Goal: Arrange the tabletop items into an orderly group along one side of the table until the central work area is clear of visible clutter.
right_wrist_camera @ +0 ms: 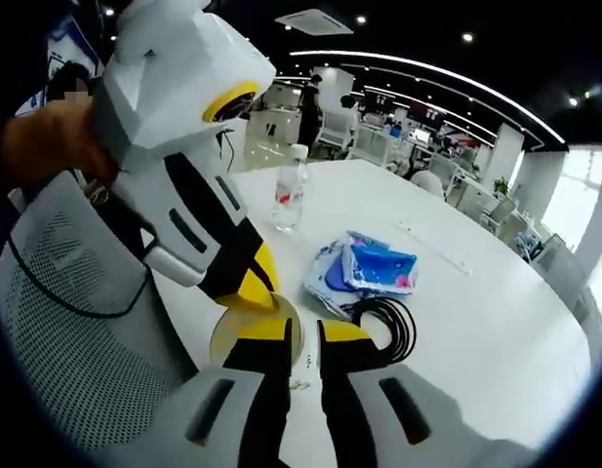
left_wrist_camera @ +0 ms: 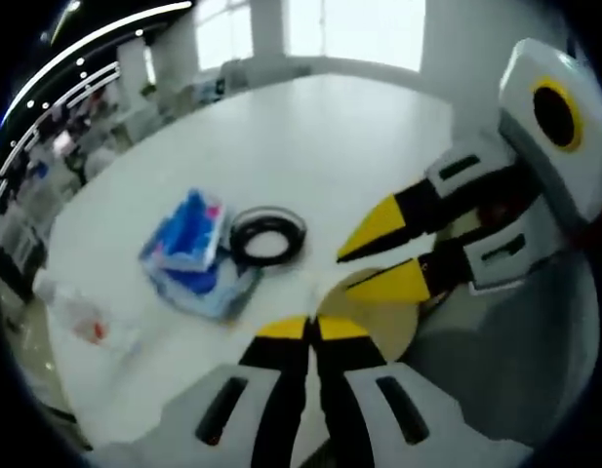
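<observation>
Packets of tissues (left_wrist_camera: 188, 249), blue and white in soft plastic wrap, lie stacked near the middle of the white table (left_wrist_camera: 310, 136), touching a coil of black cable (left_wrist_camera: 268, 236) just beside them on the right in the left gripper view. I judge the packets light, squashy and a little slippery, best pinched across a short edge; the cable looks limp and light, and a grip through the bundle of loops should keep it from uncoiling. A clear water bottle (right_wrist_camera: 290, 196) stands upright farther off in the right gripper view, probably heavier and smooth, so a hold around its middle seems safest. A thin yellowish disc (right_wrist_camera: 254, 336) lies flat at the near edge, hard to lift unless slid over the rim. The left tool (left_wrist_camera: 313, 327) has its yellow tips nearly together with nothing between them; the right tool (right_wrist_camera: 301, 333) shows a narrow gap and is also empty, poised over the disc. The tabletop is smooth, glossy and broad. Around it is an open office with a mesh chair (right_wrist_camera: 76, 331) close by, desks, ceiling light strips and bright windows.
</observation>
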